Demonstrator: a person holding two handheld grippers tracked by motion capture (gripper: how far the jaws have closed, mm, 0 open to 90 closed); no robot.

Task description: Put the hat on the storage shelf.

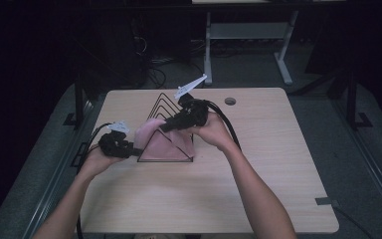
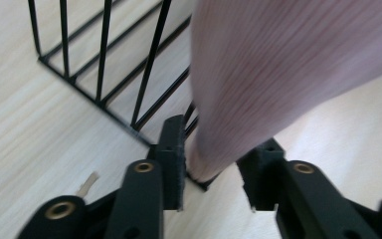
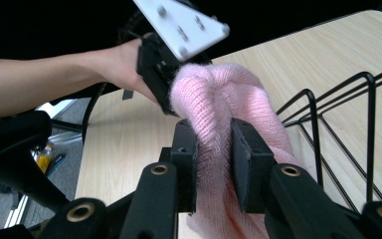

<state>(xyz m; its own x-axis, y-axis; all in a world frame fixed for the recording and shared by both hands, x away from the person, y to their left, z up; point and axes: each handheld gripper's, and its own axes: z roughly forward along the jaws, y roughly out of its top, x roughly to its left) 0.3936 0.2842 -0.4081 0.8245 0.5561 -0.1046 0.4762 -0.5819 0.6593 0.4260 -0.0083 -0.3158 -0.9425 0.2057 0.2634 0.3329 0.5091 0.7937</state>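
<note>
Pinching the cloth (image 3: 219, 119) in our right gripper (image 3: 214, 164), we keep it over the rack (image 1: 166, 127); our left gripper (image 2: 211, 167) gapes around its near-left edge.

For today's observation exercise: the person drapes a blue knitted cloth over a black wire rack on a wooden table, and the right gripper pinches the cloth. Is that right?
Not quite: the knitted cloth is pink, not blue, as the right gripper view shows. The rest holds: it hangs over the black wire rack on the wooden table, and the right gripper pinches it.
</note>
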